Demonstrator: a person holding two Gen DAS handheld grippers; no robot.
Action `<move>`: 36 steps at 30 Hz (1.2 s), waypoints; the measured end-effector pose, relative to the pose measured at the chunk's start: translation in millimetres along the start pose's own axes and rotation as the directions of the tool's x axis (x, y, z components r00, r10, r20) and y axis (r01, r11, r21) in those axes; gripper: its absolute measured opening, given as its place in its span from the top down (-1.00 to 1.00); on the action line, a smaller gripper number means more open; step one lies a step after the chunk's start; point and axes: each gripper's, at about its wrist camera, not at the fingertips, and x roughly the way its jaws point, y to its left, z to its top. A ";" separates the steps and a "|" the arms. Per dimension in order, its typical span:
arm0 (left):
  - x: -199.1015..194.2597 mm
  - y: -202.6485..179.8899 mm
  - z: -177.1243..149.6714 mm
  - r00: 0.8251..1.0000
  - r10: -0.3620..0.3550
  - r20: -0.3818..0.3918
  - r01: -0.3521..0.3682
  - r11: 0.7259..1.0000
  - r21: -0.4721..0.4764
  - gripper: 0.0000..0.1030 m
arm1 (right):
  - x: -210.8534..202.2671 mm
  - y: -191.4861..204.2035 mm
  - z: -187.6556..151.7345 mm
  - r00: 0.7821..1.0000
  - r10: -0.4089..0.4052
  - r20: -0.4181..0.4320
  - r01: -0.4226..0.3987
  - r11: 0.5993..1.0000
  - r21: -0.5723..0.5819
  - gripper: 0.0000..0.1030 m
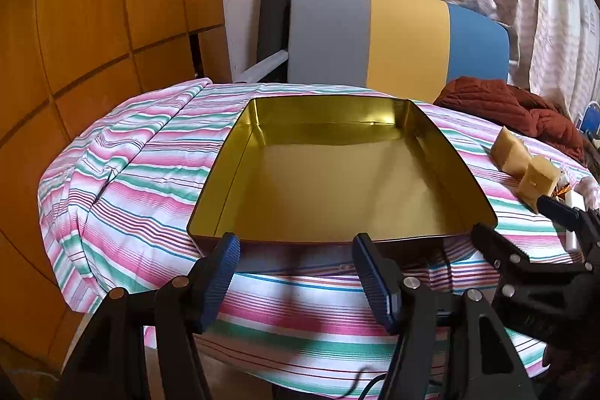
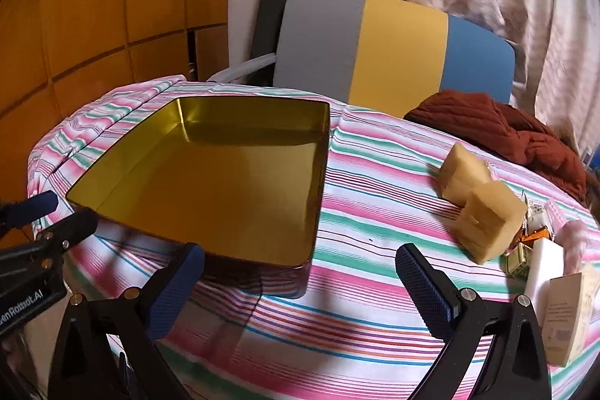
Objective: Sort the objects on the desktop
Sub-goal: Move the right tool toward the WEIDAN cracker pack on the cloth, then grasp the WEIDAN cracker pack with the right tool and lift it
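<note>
Striped pink, green and white tablecloth [image 2: 375,306] carries a shallow, empty gold metal tin [image 2: 210,190], with two tan foam blocks [image 2: 483,212] lying to its right. Left gripper [image 1: 296,272] and right gripper [image 2: 300,287] both hover near the tin's front edge, fingers spread, holding nothing.

Gold-lined tin [image 1: 337,182] on pink, green and white striped cloth [image 1: 131,175]; tan sponge blocks [image 2: 483,212]; rust-red garment [image 2: 498,130].

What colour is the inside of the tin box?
Shiny gold-yellow inside the tin box, with nothing in it. Left wrist view shows it best, looking straight in.
</note>
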 end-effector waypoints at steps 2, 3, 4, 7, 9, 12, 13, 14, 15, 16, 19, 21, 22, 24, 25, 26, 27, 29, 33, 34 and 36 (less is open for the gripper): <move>-1.8 0.5 -3.9 1.000 -0.015 -0.002 0.015 1.000 0.018 -0.24 | -0.3 -6.2 -3.5 1.000 0.000 -0.001 0.000 1.000 0.019 -1.00; -2.7 0.7 -5.9 1.000 -0.022 -0.003 0.022 0.999 0.027 -0.24 | -0.4 -9.3 -5.3 1.000 -0.001 -0.002 0.001 1.000 0.029 -1.00; -3.6 1.0 -7.9 1.000 -0.029 -0.004 0.030 0.999 0.036 -0.24 | -0.6 -12.4 -7.0 1.000 -0.001 -0.002 0.001 0.999 0.038 -1.00; -6.2 1.7 -13.8 0.999 -0.051 -0.008 0.052 0.997 0.063 -0.24 | -1.0 -21.6 -12.3 1.000 -0.001 -0.004 0.002 0.998 0.067 -1.00; -8.0 2.2 -17.7 0.998 -0.066 -0.011 0.067 0.994 0.081 -0.24 | -1.3 -27.8 -15.8 1.000 -0.002 -0.005 0.002 0.996 0.086 -1.00; -10.7 2.9 -23.6 0.996 -0.088 -0.016 0.089 0.990 0.108 -0.24 | -1.7 -37.1 -21.1 1.000 -0.002 -0.007 0.003 0.993 0.114 -1.00; -11.5 3.2 -25.5 0.995 -0.095 -0.017 0.096 0.988 0.117 -0.24 | -1.9 -40.2 -22.8 1.000 -0.002 -0.008 0.003 0.992 0.124 -1.00; -12.4 3.4 -27.5 0.995 -0.102 -0.019 0.104 0.987 0.126 -0.24 | -2.0 -43.2 -24.6 1.000 -0.002 -0.009 0.004 0.991 0.133 -1.00; -13.3 3.7 -29.5 0.994 -0.109 -0.021 0.111 0.985 0.135 -0.24 | -2.2 -46.3 -26.3 1.000 -0.003 -0.009 0.004 0.990 0.143 -1.00; -14.2 3.9 -31.4 0.993 -0.116 -0.023 0.118 0.983 0.144 -0.24 | -2.3 -49.4 -28.1 1.000 -0.003 -0.010 0.004 0.988 0.152 -1.00; -16.3 2.6 -35.9 0.989 -0.143 -0.034 0.146 0.975 0.168 -0.24 | -7.5 -65.5 -33.4 1.000 -0.024 -0.012 0.026 0.984 0.178 -1.00; -16.1 -0.3 -38.8 0.986 -0.160 -0.049 0.166 0.970 0.177 -0.24 | -9.5 -76.7 -36.9 0.999 -0.025 -0.019 0.028 0.981 0.191 -1.00; -14.3 -1.9 -39.7 0.984 -0.165 -0.059 0.173 0.968 0.179 -0.24 | -11.1 -81.2 -38.9 1.000 -0.019 -0.023 0.023 0.981 0.195 -1.00; -11.4 -3.6 -42.1 0.981 -0.179 -0.075 0.190 0.965 0.181 -0.24 | -15.7 -87.4 -45.1 1.000 -0.005 -0.020 0.009 0.981 0.192 -1.00; -10.3 -2.6 -43.1 0.979 -0.189 -0.082 0.201 0.964 0.177 -0.24 | -19.2 -90.0 -48.9 1.000 0.013 -0.014 -0.010 0.983 0.182 -1.00; -8.4 -1.9 -42.0 0.976 -0.199 -0.090 0.212 0.962 0.171 -0.24 | -23.3 -92.3 -52.8 0.999 0.035 -0.006 -0.033 0.985 0.168 -1.00; -6.6 -1.4 -41.0 0.973 -0.208 -0.098 0.222 0.961 0.165 -0.24 | -28.9 -95.2 -57.5 0.998 0.060 0.001 -0.060 0.986 0.153 -1.00; -4.8 -1.5 -41.9 0.968 -0.226 -0.106 0.241 0.957 0.160 -0.24 | -41.7 -101.6 -67.5 0.994 0.113 0.013 -0.113 0.986 0.120 -1.00; -4.9 -12.3 -49.4 0.961 -0.252 -0.111 0.269 0.944 0.190 -0.24 | -69.2 -132.0 -98.2 0.963 0.266 -0.039 -0.258 0.956 0.142 -1.00; -4.7 -16.6 -51.9 0.960 -0.256 -0.115 0.274 0.940 0.202 -0.24 | -74.4 -138.1 -106.3 0.956 0.285 -0.064 -0.273 0.950 0.152 -1.00; -3.6 -28.6 -56.7 0.952 -0.274 -0.133 0.299 0.924 0.238 -0.24 | -84.4 -150.0 -121.9 0.946 0.306 -0.108 -0.287 0.943 0.166 -1.00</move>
